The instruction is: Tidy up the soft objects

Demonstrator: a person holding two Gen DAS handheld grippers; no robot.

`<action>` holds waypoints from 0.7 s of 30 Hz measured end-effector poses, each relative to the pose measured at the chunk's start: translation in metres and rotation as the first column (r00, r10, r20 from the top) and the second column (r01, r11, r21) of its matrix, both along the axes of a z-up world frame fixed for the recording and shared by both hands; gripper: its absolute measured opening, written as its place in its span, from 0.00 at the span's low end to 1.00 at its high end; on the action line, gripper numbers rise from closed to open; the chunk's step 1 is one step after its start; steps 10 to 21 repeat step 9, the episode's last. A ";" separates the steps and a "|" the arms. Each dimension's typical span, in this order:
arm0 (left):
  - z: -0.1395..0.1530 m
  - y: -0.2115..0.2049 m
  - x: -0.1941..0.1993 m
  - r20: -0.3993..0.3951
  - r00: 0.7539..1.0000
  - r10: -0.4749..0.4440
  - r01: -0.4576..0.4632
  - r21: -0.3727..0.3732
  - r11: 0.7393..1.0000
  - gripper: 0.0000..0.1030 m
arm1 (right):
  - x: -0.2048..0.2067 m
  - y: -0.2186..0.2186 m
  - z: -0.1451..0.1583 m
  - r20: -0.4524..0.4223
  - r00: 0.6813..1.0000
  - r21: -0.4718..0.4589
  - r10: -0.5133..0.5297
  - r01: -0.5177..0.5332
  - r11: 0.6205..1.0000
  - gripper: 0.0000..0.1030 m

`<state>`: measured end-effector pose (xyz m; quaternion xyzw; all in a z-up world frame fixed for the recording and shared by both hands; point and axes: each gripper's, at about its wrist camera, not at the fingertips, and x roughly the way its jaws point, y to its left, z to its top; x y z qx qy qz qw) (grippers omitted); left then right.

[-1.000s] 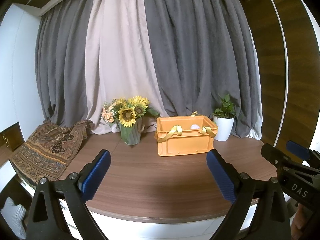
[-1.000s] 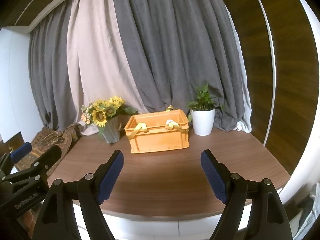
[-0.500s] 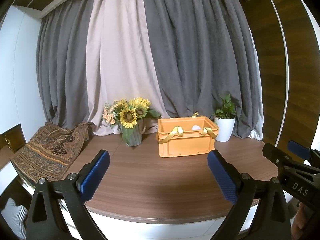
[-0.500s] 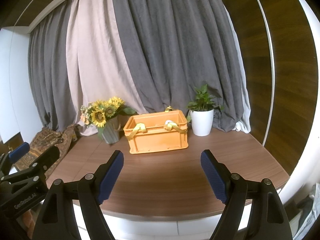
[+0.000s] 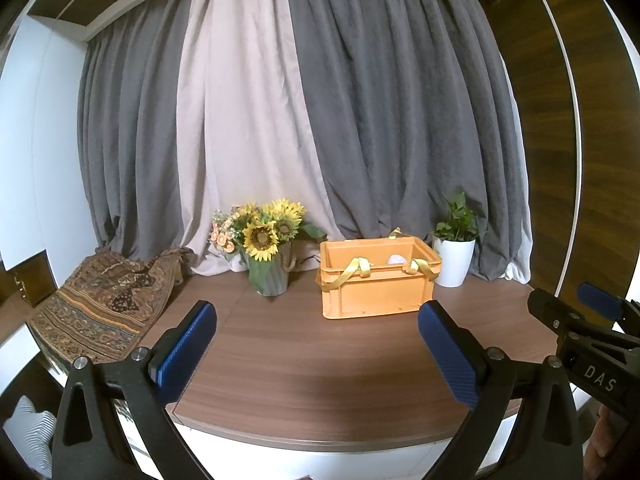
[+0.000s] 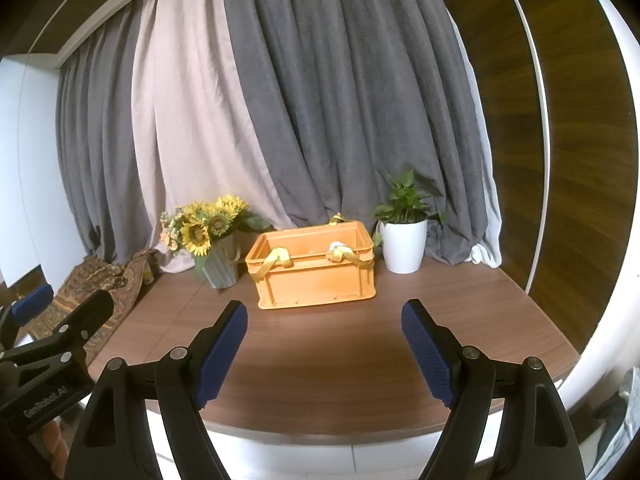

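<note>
Grippers wide, crate waiting

Both tools hover over the near edge of a wooden table (image 5: 320, 360). Left gripper (image 5: 316, 344) and right gripper (image 6: 323, 344) stand apart — nothing between them. Orange crate (image 6: 316, 276), draped with yellow straps (image 6: 276, 260), sits mid-table between sunflowers (image 6: 200, 228) and a potted plant (image 6: 404, 240).

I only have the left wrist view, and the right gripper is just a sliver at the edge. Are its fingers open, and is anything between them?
Observer: In the right wrist view the right gripper is open, with nothing between its blue fingers.
Operator: What is it aimed at?
Observer: The orange crate sits centred ahead of it on the table, well beyond the fingertips.
Operator: Does that view show my left gripper?
Observer: Yes, the left gripper shows side-on at its left edge, in front of the patterned cloth.
</note>
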<state>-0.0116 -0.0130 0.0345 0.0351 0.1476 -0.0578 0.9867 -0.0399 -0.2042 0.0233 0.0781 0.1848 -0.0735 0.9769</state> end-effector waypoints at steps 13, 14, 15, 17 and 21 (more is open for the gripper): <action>-0.002 -0.003 0.001 -0.018 1.000 -0.001 0.000 -0.007 1.000 1.00 | 0.005 -0.005 0.000 -0.007 1.000 0.002 0.001 -0.001 1.000 0.78; -0.002 -0.003 0.001 -0.018 1.000 -0.001 0.000 -0.007 1.000 1.00 | 0.005 -0.005 0.000 -0.007 1.000 0.002 0.001 -0.001 1.000 0.78; -0.002 -0.003 0.001 -0.018 1.000 -0.001 0.000 -0.007 1.000 1.00 | 0.005 -0.005 0.000 -0.007 1.000 0.002 0.001 -0.001 1.000 0.78; -0.002 -0.003 0.001 -0.018 1.000 -0.001 0.000 -0.007 1.000 1.00 | 0.005 -0.005 0.000 -0.007 1.000 0.002 0.001 -0.001 1.000 0.78; -0.002 -0.003 0.001 -0.018 1.000 -0.001 0.000 -0.007 1.000 1.00 | 0.005 -0.005 0.000 -0.007 1.000 0.002 0.001 -0.001 1.000 0.78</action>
